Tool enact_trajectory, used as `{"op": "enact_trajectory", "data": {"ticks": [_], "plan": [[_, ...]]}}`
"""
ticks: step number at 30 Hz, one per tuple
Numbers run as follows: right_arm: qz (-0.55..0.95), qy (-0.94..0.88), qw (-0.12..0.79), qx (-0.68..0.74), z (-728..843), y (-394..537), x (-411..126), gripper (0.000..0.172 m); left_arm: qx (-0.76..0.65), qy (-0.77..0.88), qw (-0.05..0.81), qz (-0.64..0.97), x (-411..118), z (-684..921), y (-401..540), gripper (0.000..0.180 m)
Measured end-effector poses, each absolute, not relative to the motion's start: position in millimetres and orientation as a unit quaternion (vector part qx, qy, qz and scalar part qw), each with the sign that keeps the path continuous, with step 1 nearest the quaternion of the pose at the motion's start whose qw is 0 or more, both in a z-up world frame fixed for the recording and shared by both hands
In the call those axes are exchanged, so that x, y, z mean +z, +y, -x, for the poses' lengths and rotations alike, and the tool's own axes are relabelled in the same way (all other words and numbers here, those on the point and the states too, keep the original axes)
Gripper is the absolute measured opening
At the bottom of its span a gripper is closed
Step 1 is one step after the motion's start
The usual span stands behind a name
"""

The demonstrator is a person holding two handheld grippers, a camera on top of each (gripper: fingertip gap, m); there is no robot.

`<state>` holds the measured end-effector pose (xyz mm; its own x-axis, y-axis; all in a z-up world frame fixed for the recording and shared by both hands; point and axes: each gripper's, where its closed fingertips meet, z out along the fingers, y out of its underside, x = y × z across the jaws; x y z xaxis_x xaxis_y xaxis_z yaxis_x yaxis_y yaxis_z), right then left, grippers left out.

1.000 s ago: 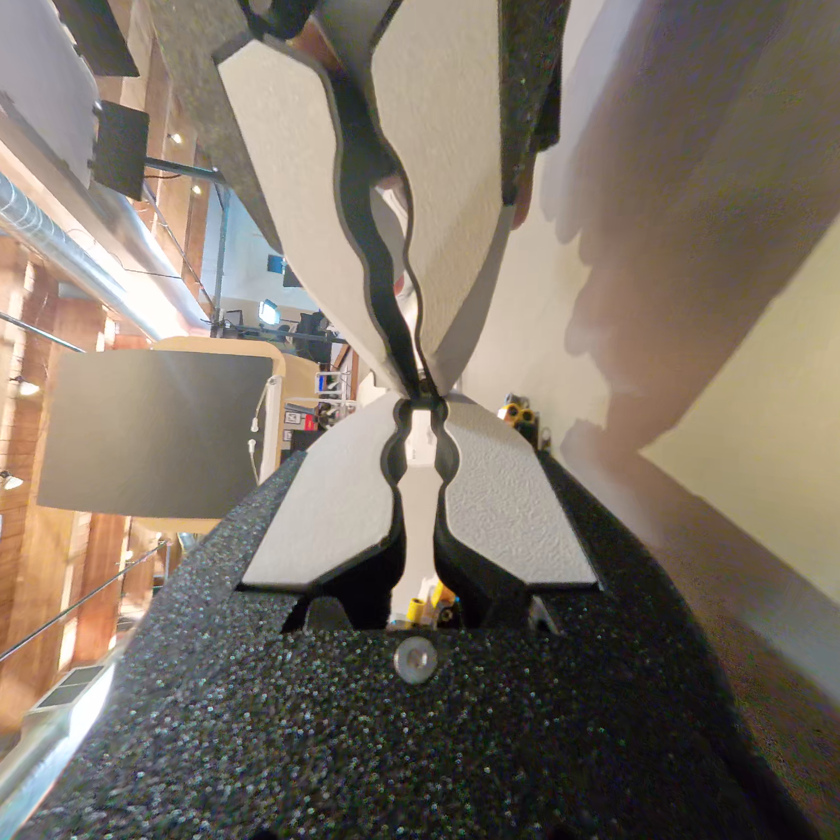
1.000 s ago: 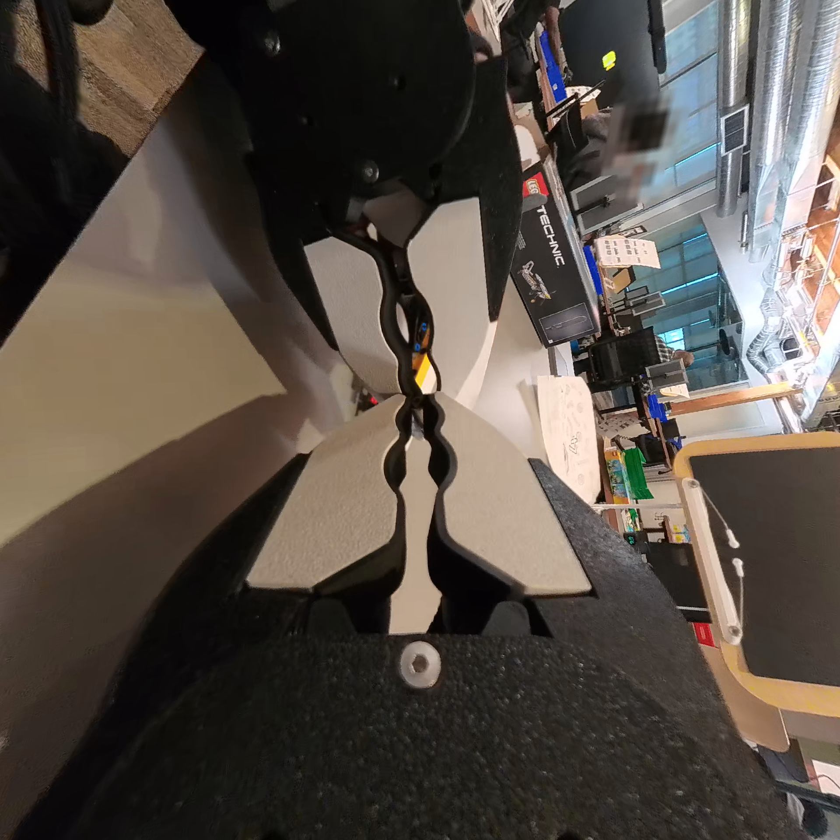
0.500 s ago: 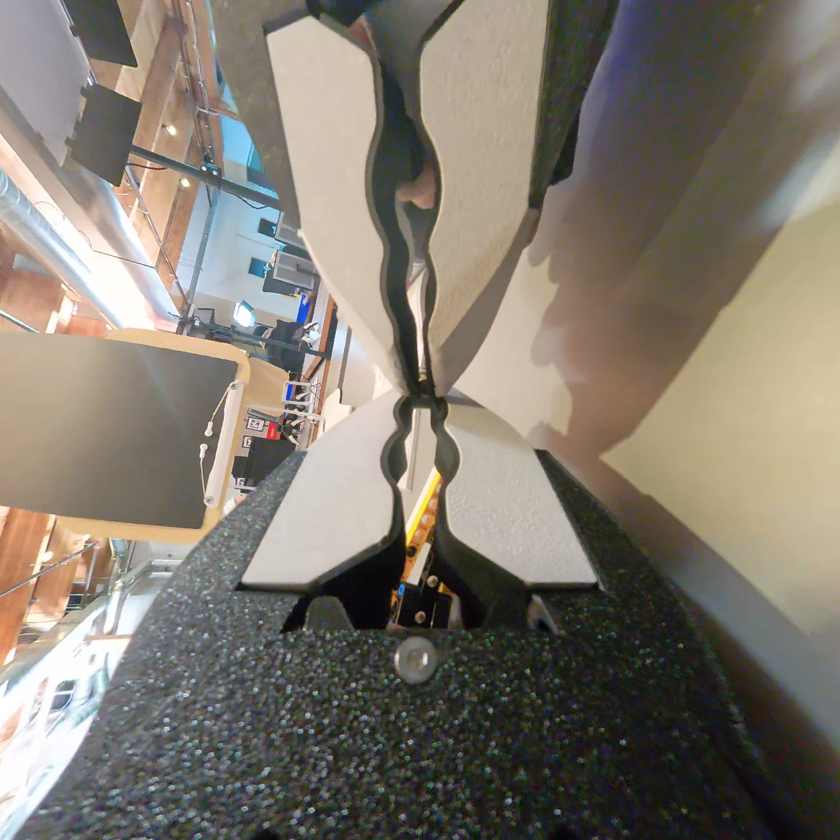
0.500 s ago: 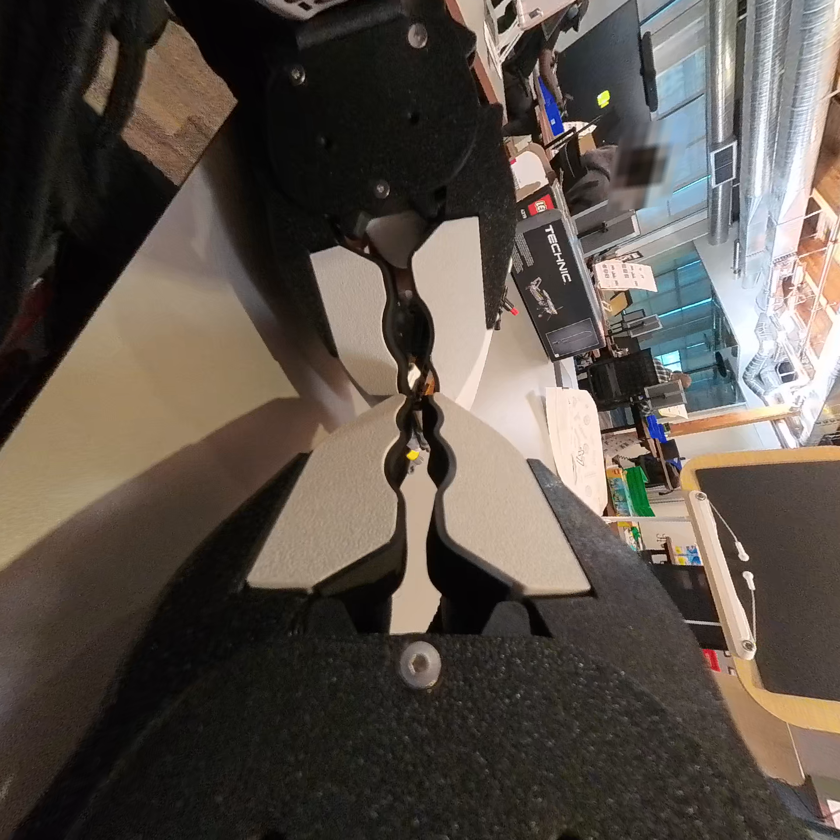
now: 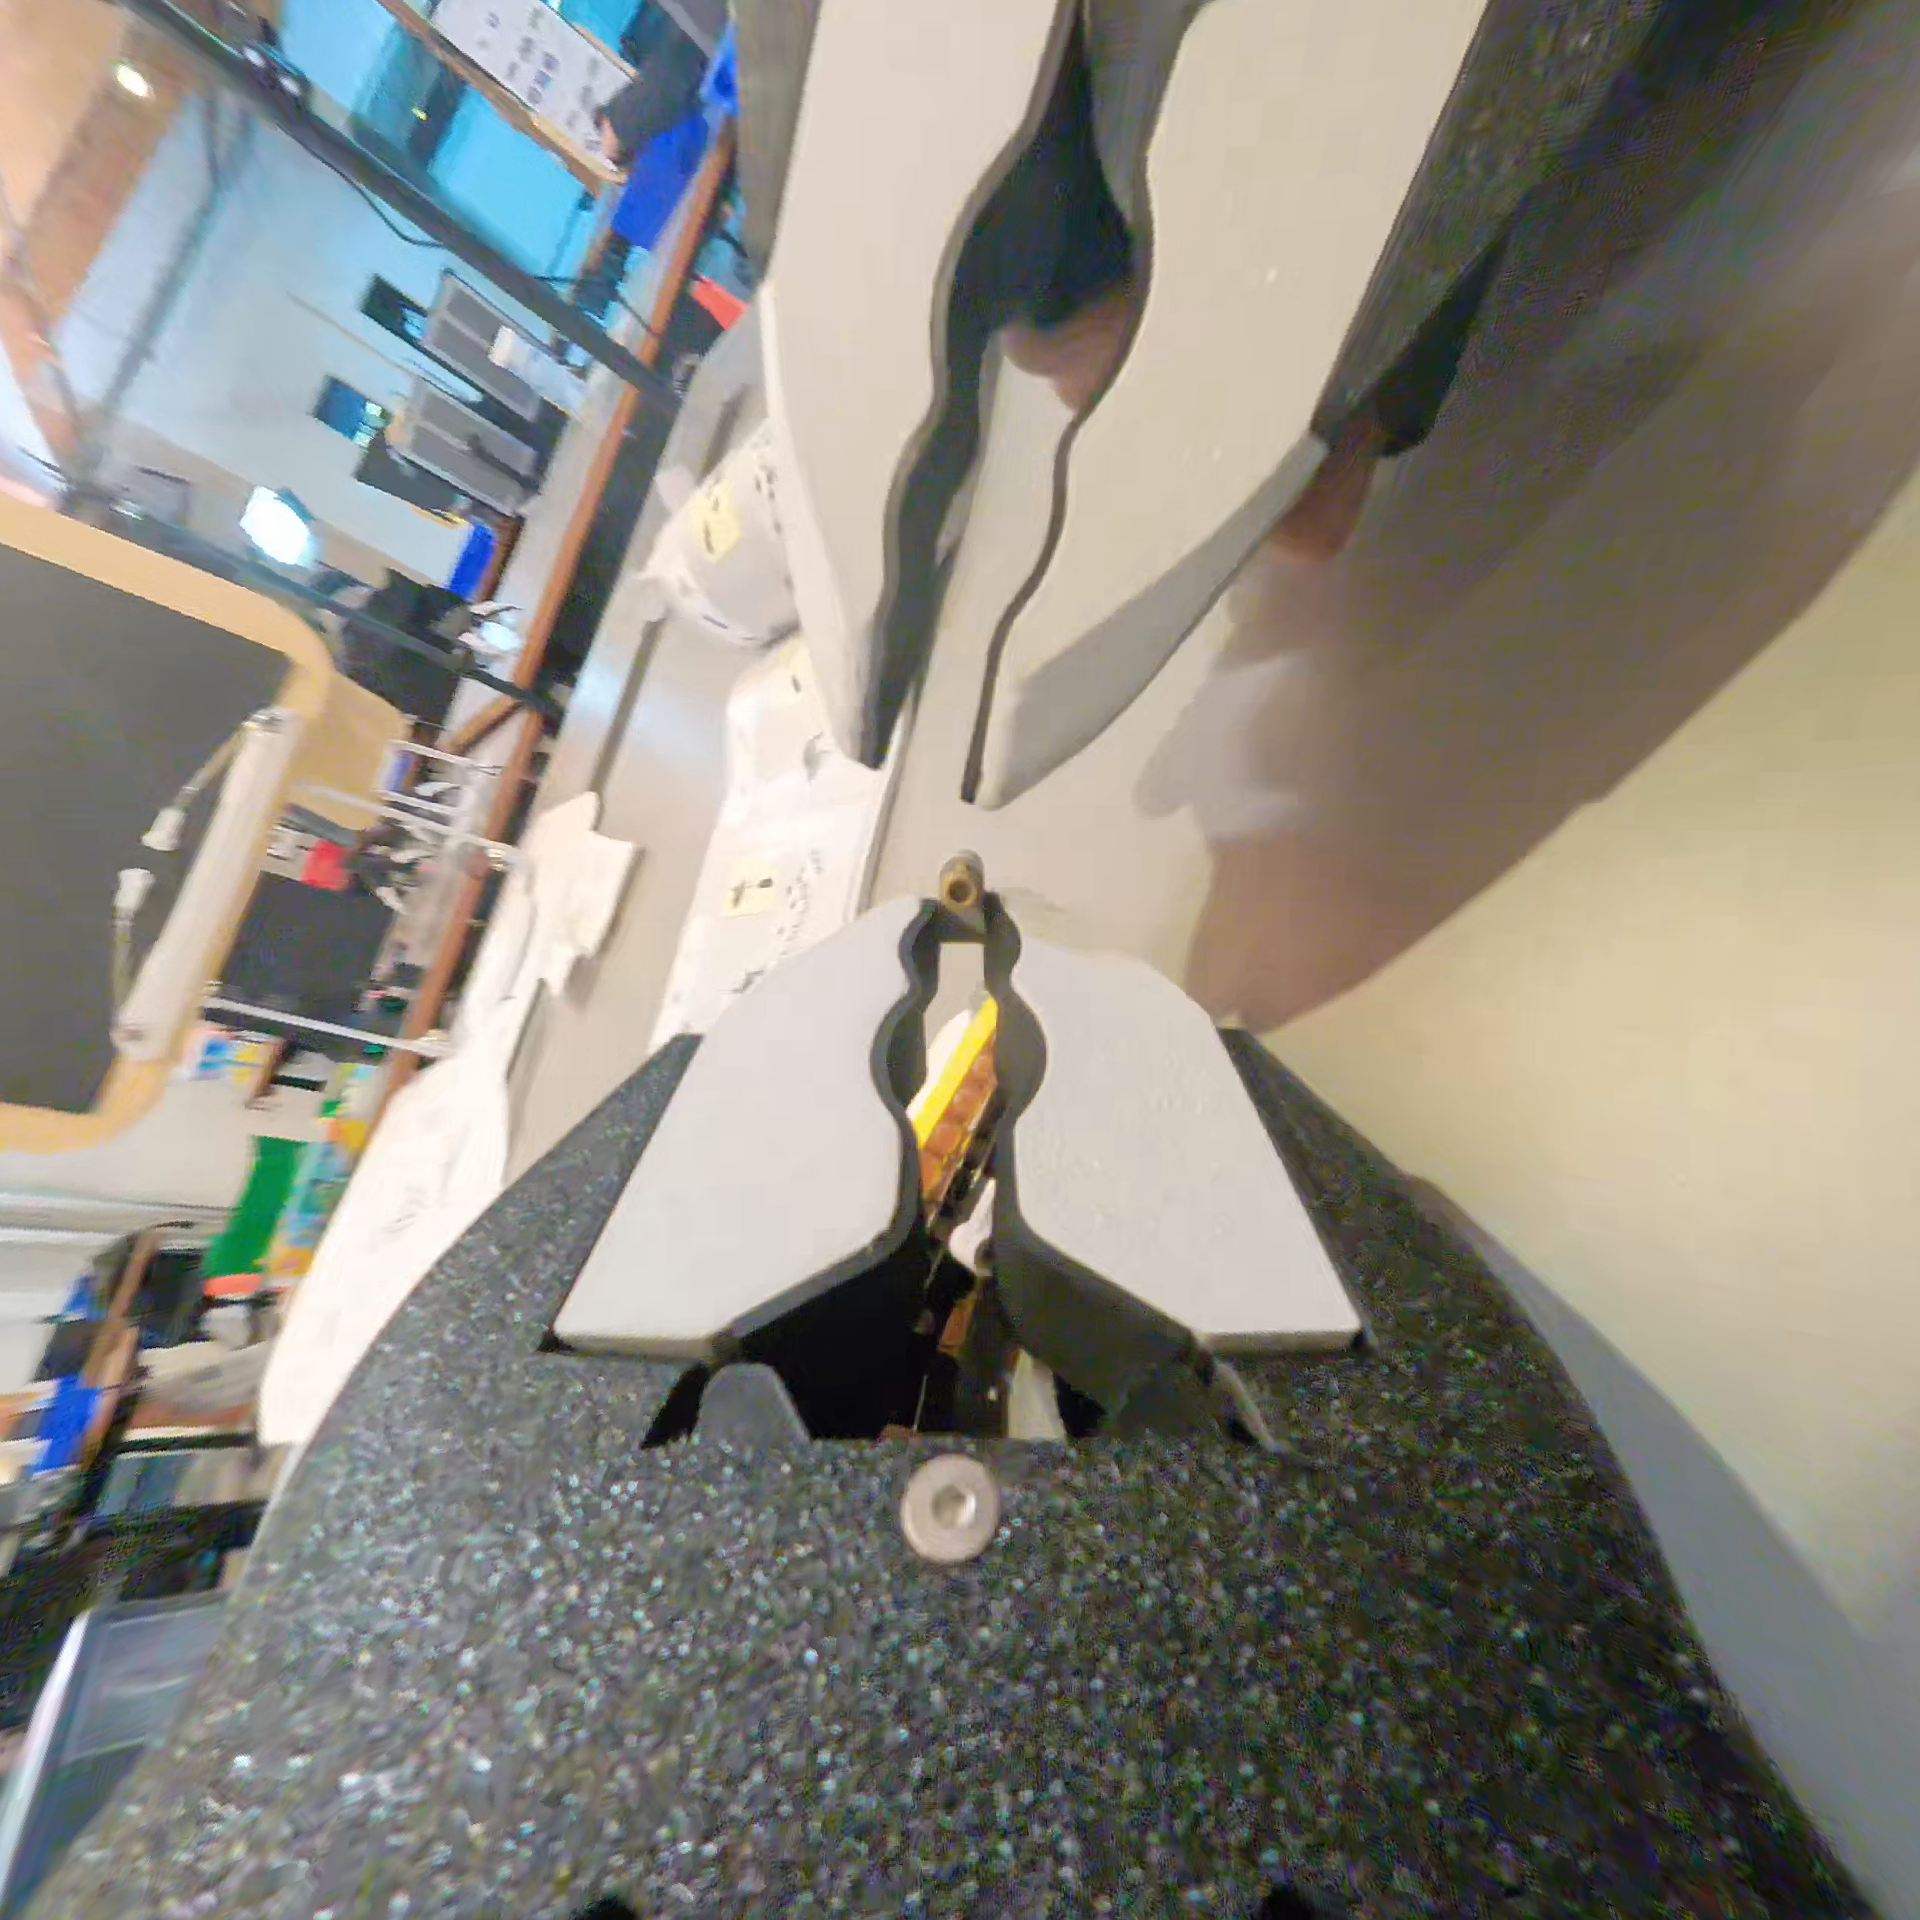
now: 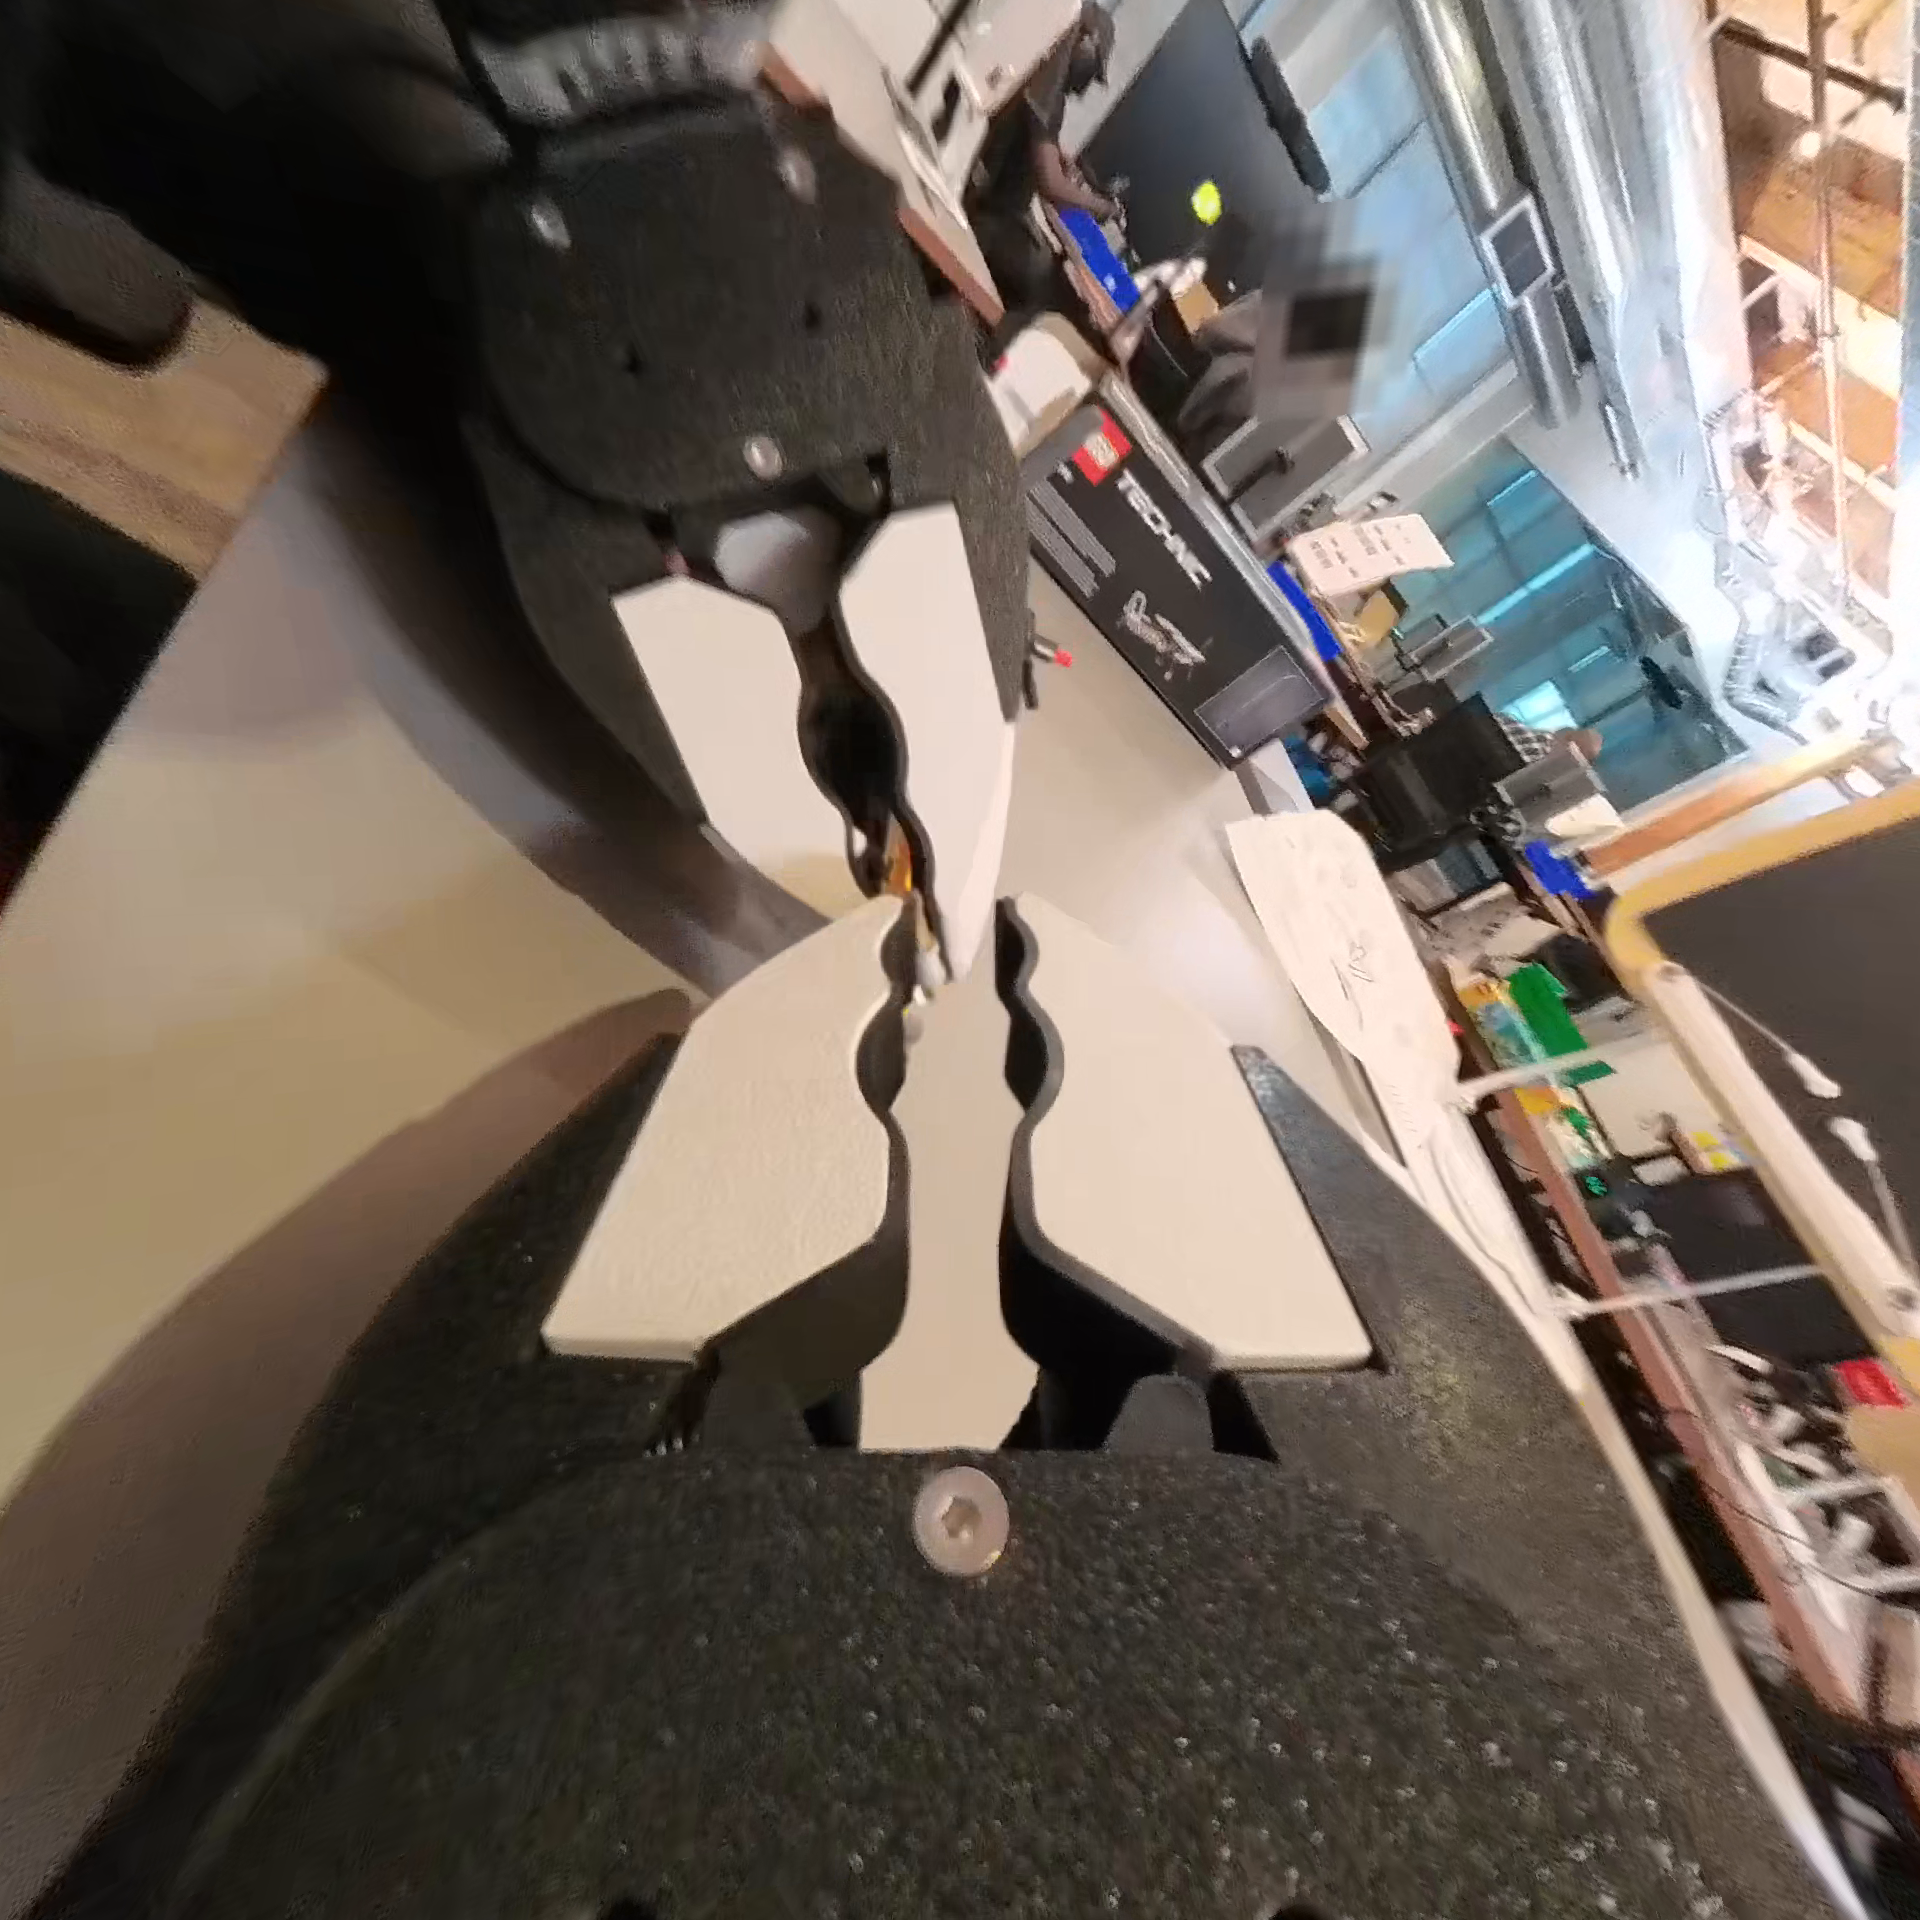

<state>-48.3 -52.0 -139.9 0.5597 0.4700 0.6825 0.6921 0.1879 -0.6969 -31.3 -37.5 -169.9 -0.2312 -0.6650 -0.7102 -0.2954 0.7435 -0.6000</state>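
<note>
left gripper: fingers pinch a small black part with a tan pin at the tips; yellow piece behind between the fingers (blurred)
right gripper: fingers spread, bare, facing the left's tips
worktop: pale; black box and papers beyond

A pale table carries loose white paper sheets printed with line drawings along its far edge. A large black product box stands on the table farther back, near that same edge. Beyond the edge stands a black board with a rounded tan wooden frame, white cords hanging on its side. Green and yellow packages lie below it. Monitors, blue bins and silver ceiling ducts fill the workshop behind. In the left wrist view, crumpled white paper lies at the table's edge.
</note>
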Motion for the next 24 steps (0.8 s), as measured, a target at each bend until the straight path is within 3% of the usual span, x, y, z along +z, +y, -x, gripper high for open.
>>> {"op": "enact_trajectory", "data": {"ticks": [12, 16, 24], "plan": [[0.657, -0.503, 0.561, -0.030, 59, -51, -161, 0.014, -0.177, 0.812, 0.476, 0.288, -181, 36, -47, 0.009], [0.657, -0.503, 0.562, -0.011, 61, -53, -160, 0.005, -0.177, 0.823, 0.468, 0.270, -179, 38, -50, 0.009], [0.664, -0.360, 0.618, 0.218, 46, -55, -121, 0.004, -0.381, 0.737, 0.442, 0.341, -141, 36, -52, 0.024]]}}
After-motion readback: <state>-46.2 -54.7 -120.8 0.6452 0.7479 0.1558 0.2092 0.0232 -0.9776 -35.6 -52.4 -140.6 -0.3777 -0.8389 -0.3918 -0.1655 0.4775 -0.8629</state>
